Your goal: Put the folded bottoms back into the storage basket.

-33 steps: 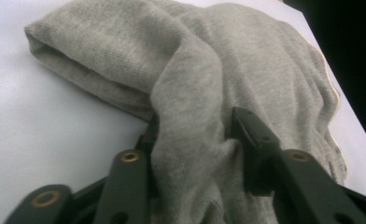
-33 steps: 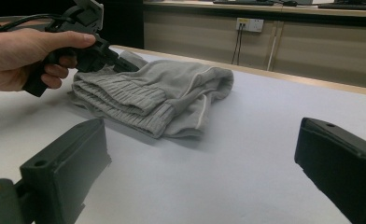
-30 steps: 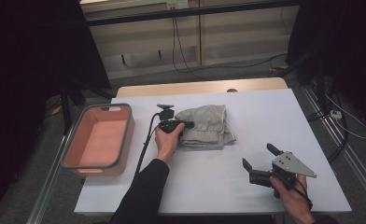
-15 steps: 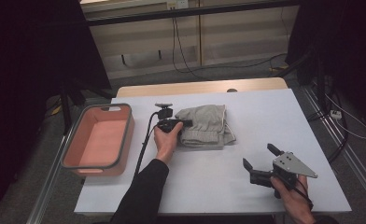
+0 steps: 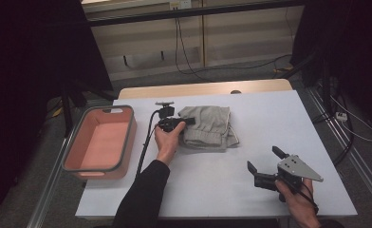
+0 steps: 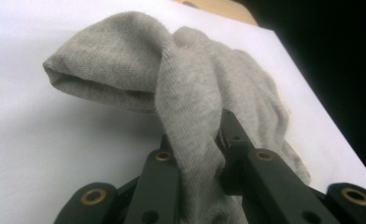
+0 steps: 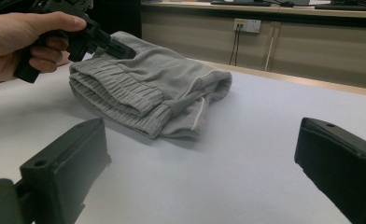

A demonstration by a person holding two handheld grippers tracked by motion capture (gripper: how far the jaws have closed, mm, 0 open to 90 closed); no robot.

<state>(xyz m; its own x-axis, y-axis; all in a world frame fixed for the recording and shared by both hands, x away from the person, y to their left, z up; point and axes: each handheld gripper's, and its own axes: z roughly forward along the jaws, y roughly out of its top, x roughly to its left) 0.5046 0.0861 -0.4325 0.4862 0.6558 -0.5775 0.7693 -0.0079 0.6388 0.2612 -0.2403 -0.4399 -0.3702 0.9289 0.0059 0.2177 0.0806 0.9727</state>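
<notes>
Nearest me, the right gripper (image 5: 265, 164) sits low at the table's near right edge, jaws spread wide with nothing between them. I see its hand (image 5: 298, 202) cut off by the frame bottom in the high view. In the right gripper view both jaws are cropped at the lower corners, and bare white table (image 7: 246, 154) lies between them and the cloth.

Further in, the left gripper (image 5: 186, 121) is clamped on a fold of the grey folded garment (image 5: 208, 126) at its left edge. In the left gripper view the jaws stand narrow, with a strip of knit (image 6: 190, 140) pinched between them and lifted off the table; how deep the jaws reach under the fabric is hidden by the cloth itself. The left hand (image 5: 167, 135) covers most of the gripper body from above.

The garment lies mid-table, well apart from the right gripper. I cannot tell what kind of garment it is. Its long axis runs roughly left to right, ribbed hem (image 7: 125, 100) facing the near side.

Left of it, apart, sits a pink bin (image 5: 122, 142).
</notes>
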